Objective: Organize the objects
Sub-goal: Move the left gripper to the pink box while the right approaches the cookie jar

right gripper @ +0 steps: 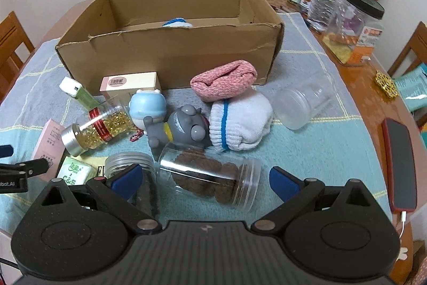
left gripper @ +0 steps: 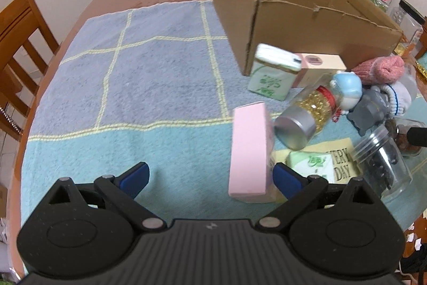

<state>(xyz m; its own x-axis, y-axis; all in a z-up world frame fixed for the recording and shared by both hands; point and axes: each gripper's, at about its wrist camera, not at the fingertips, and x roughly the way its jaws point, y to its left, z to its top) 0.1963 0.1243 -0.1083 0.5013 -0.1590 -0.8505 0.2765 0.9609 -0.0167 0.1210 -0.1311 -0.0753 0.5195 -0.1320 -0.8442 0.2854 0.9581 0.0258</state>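
Observation:
An open cardboard box (right gripper: 170,55) stands at the back of the towel, also in the left wrist view (left gripper: 288,18). My left gripper (left gripper: 210,178) is open; a pink box (left gripper: 249,154) stands between its fingers, close to the right finger. My right gripper (right gripper: 205,178) is open around a clear jar of brown cookies (right gripper: 210,178) lying on its side. In front of the box lie a capsule bottle (right gripper: 98,127), a blue figure (right gripper: 146,108), a grey figure (right gripper: 184,127), a pink sock (right gripper: 224,79), a white sock (right gripper: 240,122) and an empty clear jar (right gripper: 301,103).
A blue-green checked towel (left gripper: 133,71) covers the wooden table. A red phone (right gripper: 400,162) lies at the right edge. Bottles and jars (right gripper: 344,12) crowd the back right. Tissue packs (left gripper: 272,79) and a beige box (right gripper: 130,84) lie near the box. Chairs surround the table.

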